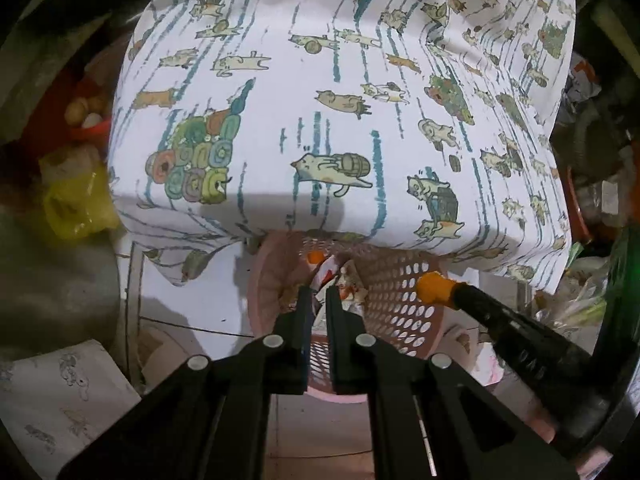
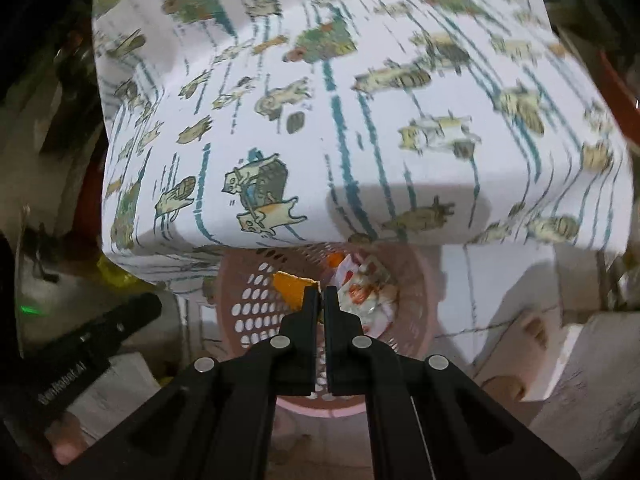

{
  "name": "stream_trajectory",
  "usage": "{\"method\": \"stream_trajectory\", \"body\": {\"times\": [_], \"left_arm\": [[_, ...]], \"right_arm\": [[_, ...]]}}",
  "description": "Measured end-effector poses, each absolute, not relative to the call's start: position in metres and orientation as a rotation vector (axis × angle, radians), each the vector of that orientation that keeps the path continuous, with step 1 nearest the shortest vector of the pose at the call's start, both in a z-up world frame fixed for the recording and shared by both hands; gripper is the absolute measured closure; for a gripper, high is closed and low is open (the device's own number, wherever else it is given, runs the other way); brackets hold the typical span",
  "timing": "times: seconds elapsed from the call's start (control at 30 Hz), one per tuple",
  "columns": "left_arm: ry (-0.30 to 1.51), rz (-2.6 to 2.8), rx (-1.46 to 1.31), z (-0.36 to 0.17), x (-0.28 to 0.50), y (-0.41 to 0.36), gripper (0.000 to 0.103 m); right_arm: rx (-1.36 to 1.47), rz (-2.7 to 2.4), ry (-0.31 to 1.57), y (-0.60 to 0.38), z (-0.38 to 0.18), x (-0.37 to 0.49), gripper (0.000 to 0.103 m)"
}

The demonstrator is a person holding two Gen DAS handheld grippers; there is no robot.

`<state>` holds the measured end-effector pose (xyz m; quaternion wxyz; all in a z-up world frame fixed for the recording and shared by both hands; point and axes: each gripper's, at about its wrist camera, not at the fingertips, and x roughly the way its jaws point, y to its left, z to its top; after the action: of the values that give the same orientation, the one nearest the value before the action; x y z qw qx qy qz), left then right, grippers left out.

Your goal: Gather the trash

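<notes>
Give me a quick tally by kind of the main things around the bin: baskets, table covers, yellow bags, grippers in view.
Pink perforated basket holding wrappers: 1
Cat-print tablecloth: 1
Yellow plastic bag: 1
Grippers: 2, the left gripper and the right gripper, both shut
Total: 5

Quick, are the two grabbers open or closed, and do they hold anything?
Left hand-held gripper: closed, holding nothing visible.
Right hand-held gripper: closed; an orange scrap sits by its tips, grip unclear.
</notes>
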<state>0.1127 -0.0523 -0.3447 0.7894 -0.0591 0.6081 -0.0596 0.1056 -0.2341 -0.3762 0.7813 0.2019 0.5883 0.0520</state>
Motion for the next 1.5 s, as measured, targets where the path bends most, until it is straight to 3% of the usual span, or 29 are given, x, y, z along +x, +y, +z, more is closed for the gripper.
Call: {"method": "stream_trajectory", "body": {"times": [0.07, 0.17, 0.2, 0.37, 0.43, 0.5, 0.53, 0.63, 0.7, 0.73, 1.13, 1.5], "left_arm": [[1.305, -0.126, -0.125, -0.343, 0.111, -0.051, 0.092], [1.283, -0.100, -0.125, -0.336, 0.109, -0.048, 0.046], [1.266, -0.082, -0.113, -0.330, 0.107, -0.046, 0.043], [1.168, -0.081, -0.107, -0.294, 0.096, -0.038, 0.037], [1.108, -0.070, -0.088, -0.274, 0.089, -0.035, 0.033], [1.053, -0.058, -0.074, -0.257, 0.084, -0.032, 0.022], [1.021, -0.047, -0.066, -0.247, 0.079, -0.030, 0.020], [0.936, -0.023, -0.043, -0.216, 0.069, -0.025, 0.016], [0.877, -0.012, -0.043, -0.191, 0.062, -0.019, 0.001], [0.841, -0.006, -0.044, -0.177, 0.058, -0.016, 0.000], [0.718, -0.011, -0.003, -0.075, 0.041, -0.017, 0.000], [0.565, -0.048, -0.010, 0.002, 0.027, -0.026, 0.000]], "right_arm": [[0.436, 0.099, 1.273, -0.236, -0.377, 0.106, 0.099], [0.442, 0.057, 1.269, -0.240, -0.372, 0.108, 0.087], [0.444, 0.048, 1.262, -0.242, -0.369, 0.107, 0.076], [0.336, 0.025, 1.159, -0.242, -0.326, 0.096, 0.068], [0.284, 0.031, 1.065, -0.239, -0.299, 0.087, 0.038], [0.254, 0.040, 0.976, -0.238, -0.275, 0.078, 0.019], [0.241, 0.041, 0.931, -0.238, -0.262, 0.073, 0.016], [0.197, 0.057, 0.842, -0.239, -0.222, 0.060, 0.016], [0.179, 0.060, 0.807, -0.240, -0.199, 0.054, 0.016], [0.170, 0.051, 0.789, -0.241, -0.186, 0.052, 0.016], [0.116, 0.027, 0.635, -0.251, -0.046, 0.030, 0.015], [0.098, -0.011, 0.495, -0.251, 0.026, 0.008, 0.010]]}}
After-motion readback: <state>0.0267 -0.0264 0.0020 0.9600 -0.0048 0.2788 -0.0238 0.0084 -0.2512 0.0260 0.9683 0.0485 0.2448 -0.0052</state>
